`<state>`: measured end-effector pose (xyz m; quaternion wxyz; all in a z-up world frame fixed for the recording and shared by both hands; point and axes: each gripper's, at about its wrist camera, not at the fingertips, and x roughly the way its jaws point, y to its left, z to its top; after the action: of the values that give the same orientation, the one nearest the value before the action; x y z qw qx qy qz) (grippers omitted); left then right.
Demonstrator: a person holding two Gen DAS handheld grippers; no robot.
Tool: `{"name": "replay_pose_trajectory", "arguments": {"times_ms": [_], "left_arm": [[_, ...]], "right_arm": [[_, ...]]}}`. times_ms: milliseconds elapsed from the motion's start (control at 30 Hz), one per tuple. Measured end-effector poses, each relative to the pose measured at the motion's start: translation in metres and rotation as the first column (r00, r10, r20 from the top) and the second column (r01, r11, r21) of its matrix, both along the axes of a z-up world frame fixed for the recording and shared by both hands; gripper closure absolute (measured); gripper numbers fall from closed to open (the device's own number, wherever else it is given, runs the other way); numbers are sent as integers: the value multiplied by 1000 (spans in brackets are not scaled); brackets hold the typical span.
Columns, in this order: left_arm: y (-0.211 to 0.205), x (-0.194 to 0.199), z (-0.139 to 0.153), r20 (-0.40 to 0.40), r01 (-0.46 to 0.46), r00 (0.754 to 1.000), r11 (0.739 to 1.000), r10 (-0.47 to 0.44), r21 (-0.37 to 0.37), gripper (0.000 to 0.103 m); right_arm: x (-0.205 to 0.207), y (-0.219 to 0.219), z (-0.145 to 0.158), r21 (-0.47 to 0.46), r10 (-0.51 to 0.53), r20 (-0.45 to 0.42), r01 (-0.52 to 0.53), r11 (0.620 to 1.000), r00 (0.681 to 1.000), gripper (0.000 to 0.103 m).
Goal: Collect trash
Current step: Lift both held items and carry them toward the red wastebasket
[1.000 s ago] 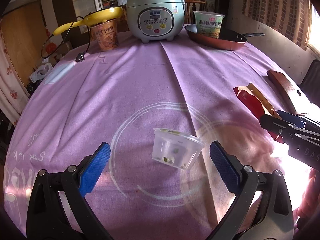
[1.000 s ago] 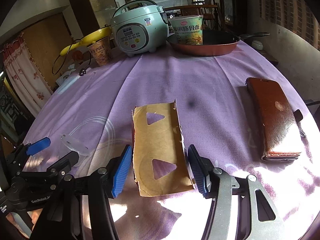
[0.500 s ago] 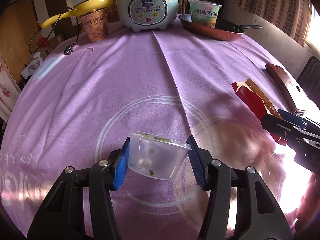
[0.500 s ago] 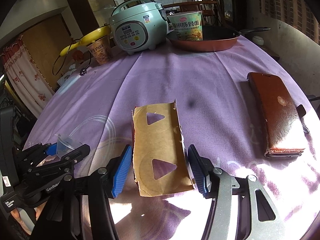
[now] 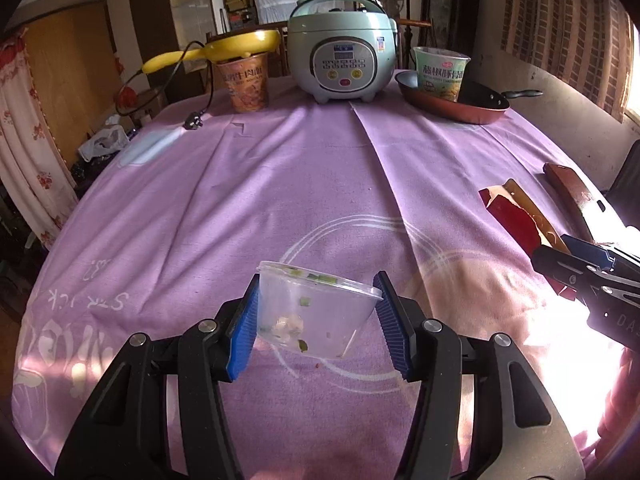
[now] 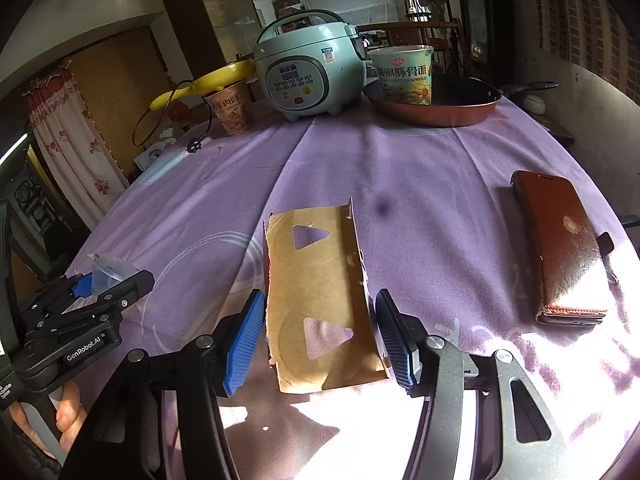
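Observation:
A clear plastic cup point(image 5: 312, 312) with green food scraps hangs tilted just above the purple tablecloth point(image 5: 304, 184), and my left gripper point(image 5: 317, 320) is shut on it, a blue pad on each side. From the right wrist view the cup point(image 6: 108, 270) shows in the left gripper point(image 6: 100, 286) at the far left. My right gripper point(image 6: 320, 334) is shut on a brown cardboard piece point(image 6: 316, 276) with triangular cut-outs, bowed between the pads. Its red underside point(image 5: 516, 216) shows in the left wrist view beside the right gripper point(image 5: 576, 258).
A brown leather wallet point(image 6: 560, 248) lies at the right. At the far edge stand a rice cooker point(image 5: 342, 64), a noodle cup point(image 5: 245, 82) under a yellow pan, and a red frying pan point(image 5: 472, 110) holding another noodle cup point(image 5: 440, 72). A plug and cord point(image 5: 193, 122) lie far left.
My left gripper's jaws came in from wide open onto the clear cup and raised it off the cloth. The right gripper has kept its grip on the cardboard, nearly still.

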<state>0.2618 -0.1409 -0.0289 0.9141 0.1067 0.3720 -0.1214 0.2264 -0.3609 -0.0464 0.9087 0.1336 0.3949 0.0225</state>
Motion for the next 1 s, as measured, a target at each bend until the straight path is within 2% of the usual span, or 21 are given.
{"name": "replay_pose_trajectory", "arguments": {"times_ms": [200,400,767,1000], "left_arm": [[15,-52,18,138,-43,990,999,39,25,48],[40,-95,34,239,-102,966,995,95,17,48],[95,-157,61,353,-235,906,971,233,-36,48],[121,-202,77,418,-285,863,957,284,-63,48]], "right_arm": [[-17,9,16,-3,23,74,-23,1000,997,46],[-39,22,28,-27,38,135,-35,999,990,46],[-95,53,50,63,73,220,-89,994,973,46],[-137,85,78,88,133,299,-166,982,945,46]]}}
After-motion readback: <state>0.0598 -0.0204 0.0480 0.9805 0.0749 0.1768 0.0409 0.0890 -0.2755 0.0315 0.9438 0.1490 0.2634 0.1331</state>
